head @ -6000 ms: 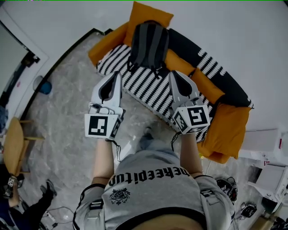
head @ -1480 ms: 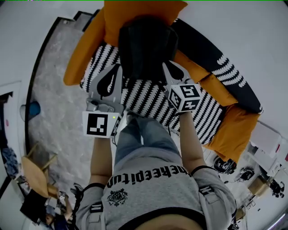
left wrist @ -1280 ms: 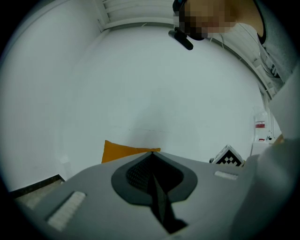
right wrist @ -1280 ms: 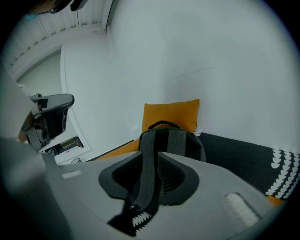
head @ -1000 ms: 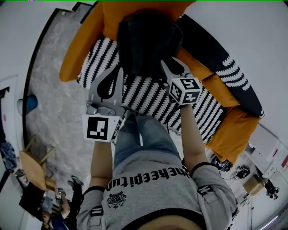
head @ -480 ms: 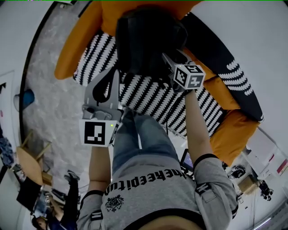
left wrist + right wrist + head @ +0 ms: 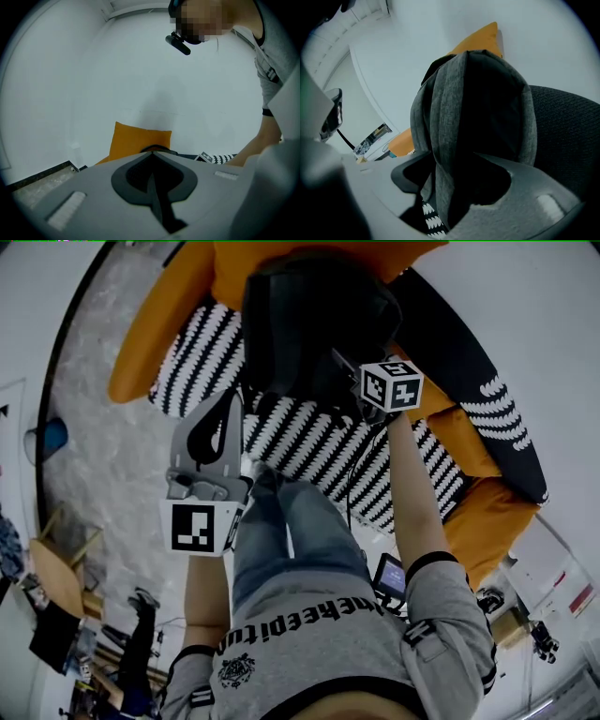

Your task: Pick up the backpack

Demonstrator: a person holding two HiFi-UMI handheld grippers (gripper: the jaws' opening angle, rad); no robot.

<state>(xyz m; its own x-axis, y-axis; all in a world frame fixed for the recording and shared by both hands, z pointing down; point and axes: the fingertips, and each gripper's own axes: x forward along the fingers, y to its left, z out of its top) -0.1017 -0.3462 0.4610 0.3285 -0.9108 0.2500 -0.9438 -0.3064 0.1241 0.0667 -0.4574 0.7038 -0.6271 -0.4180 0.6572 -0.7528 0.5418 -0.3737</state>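
Observation:
The dark grey and black backpack (image 7: 309,329) stands upright on the sofa against an orange cushion (image 7: 253,263). My right gripper (image 7: 342,367) reaches its lower right side. In the right gripper view the jaws are opening wide, and the backpack's (image 7: 478,108) grey edge runs down between them; the right gripper (image 7: 457,176) does not press on it. My left gripper (image 7: 232,399) hangs over the striped seat, short of the backpack's lower left corner. Seen in its own view, the left gripper (image 7: 152,153) is shut on nothing and faces the cushion (image 7: 138,138) and the white wall.
The sofa has a black-and-white striped seat (image 7: 309,432), orange side cushions (image 7: 150,334) (image 7: 487,521) and a dark back cushion (image 7: 469,362). The person's legs stand right before its front edge. Marble floor (image 7: 94,456) lies to the left, with a wooden chair (image 7: 56,559) there.
My right gripper has moved forward and down to the backpack's lower right side, and its jaws have spread apart. The left gripper has sunk a little and stays shut.

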